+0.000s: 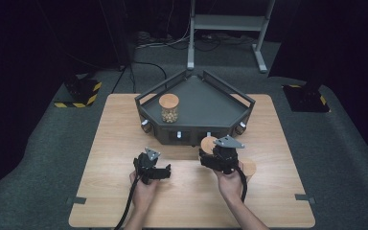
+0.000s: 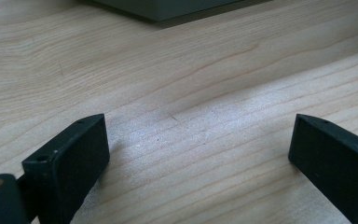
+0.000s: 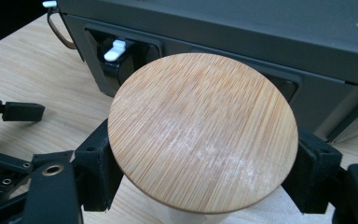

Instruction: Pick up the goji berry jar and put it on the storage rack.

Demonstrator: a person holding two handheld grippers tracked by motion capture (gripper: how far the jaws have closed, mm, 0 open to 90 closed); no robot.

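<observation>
Between your right gripper's (image 3: 200, 158) jaws sits the jar (image 3: 203, 137), bamboo lid up, just in front of the grey tray (image 1: 196, 139) on the table (image 1: 124, 120). Jaws are clamped on the jar's sides below the lid, so grip is on the body, not the lid; good. Keep it upright and lift straight before going forward: the tray's front wall and its white latch (image 3: 114, 49) are right ahead, so clear the rim first. A second jar (image 1: 168, 108) already stands in the tray's left part; set this one well apart from it. A loose round wooden disc (image 1: 248, 167) lies just right of your right hand; don't sweep it. Left gripper (image 2: 200, 154) is wide open, empty, low over bare wood, near the right one. Keep it out of the lift path.
</observation>
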